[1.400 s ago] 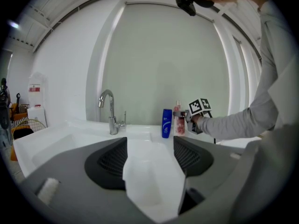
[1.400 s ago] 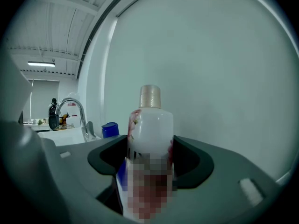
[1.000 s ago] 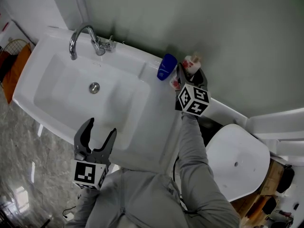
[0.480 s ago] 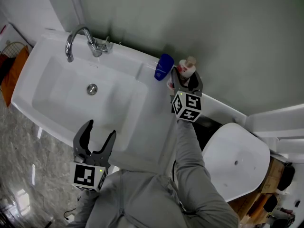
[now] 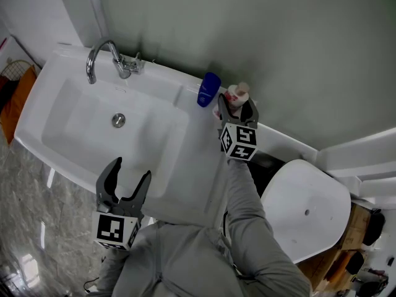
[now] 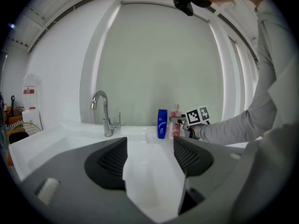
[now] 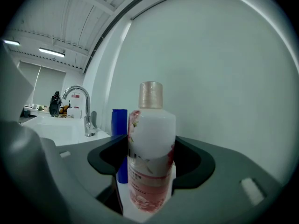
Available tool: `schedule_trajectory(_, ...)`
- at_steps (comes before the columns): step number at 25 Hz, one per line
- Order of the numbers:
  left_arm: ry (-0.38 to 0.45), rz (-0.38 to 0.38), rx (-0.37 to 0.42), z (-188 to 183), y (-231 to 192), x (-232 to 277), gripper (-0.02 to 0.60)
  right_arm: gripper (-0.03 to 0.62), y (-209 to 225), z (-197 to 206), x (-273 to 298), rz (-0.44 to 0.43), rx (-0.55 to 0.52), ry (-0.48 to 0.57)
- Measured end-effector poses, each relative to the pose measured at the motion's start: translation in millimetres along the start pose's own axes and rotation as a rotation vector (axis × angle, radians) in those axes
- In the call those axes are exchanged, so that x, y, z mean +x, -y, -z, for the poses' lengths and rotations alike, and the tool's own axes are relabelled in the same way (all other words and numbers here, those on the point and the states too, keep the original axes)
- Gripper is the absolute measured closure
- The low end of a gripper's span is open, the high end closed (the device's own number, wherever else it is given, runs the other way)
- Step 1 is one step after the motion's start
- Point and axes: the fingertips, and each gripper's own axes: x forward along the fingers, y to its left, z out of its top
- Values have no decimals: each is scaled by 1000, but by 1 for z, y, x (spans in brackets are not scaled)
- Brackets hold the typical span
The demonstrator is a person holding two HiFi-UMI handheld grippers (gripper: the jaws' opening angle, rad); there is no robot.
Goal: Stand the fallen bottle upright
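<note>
A white bottle with pink flowers and a beige cap [image 7: 150,148] stands upright between the pads of my right gripper [image 7: 149,157], which is shut on its body. In the head view this bottle [image 5: 237,94] is on the counter ledge by the wall, just right of a blue bottle [image 5: 209,89], with the right gripper [image 5: 237,104] around it. Its base is hidden, so I cannot tell whether it rests on the ledge. My left gripper [image 5: 132,169] hangs open over the sink's front rim with nothing between its fingers. In the left gripper view the bottle [image 6: 175,122] is far off.
The white sink [image 5: 43,91] with a chrome faucet [image 5: 102,57] fills the left side. The upright blue bottle [image 7: 119,125] stands close behind the held one. A white toilet lid [image 5: 306,209] lies to the lower right. The green wall is right behind the ledge.
The bottle in my right gripper has come a little more upright and closer to the blue bottle. My left gripper has stayed in place, still open.
</note>
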Motion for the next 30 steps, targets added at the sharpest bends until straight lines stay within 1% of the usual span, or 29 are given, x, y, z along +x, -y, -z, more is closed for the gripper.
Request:
schedule_trajectory(2, -6, -2, -10, -1, 1, -3, 245, 301, -1, 0, 0, 1, -21, -11)
schedule_trajectory(5, 2, -10, 4, 3, -2, -8, 244, 301, -2, -7, -1, 9, -62, -9)
schedule_trajectory(8, 7, -19, -8, 5, -4, -13, 245, 301, -1, -17, -3, 19, -64, 9)
schedule_trajectory(10, 4, -20, -2, 3, -3, -17, 244, 301, 0, -23, -7, 25, -60, 19)
schedule_trajectory(16, 24, -19, -11, 4, -1, -26, 244, 301, -1, -55, -31, 36, -67, 95)
schedule_trajectory(18, 29, -10, -4, 0, 4, -28, 244, 301, -1, -66, -43, 37, -71, 120)
schedule_trajectory(21, 34, 11, -14, 0, 13, -32, 245, 301, 0, -77, -67, 40, -71, 147)
schedule_trajectory(23, 62, 21, -16, -1, 17, -35, 245, 301, -2, -83, -87, 38, -54, 171)
schedule_trajectory(26, 93, 37, -18, -5, 22, -41, 244, 301, -11, -93, -117, 28, -57, 204)
schedule_trajectory(30, 94, 59, -15, -3, 28, -47, 244, 301, -26, -98, -156, 21, -61, 234)
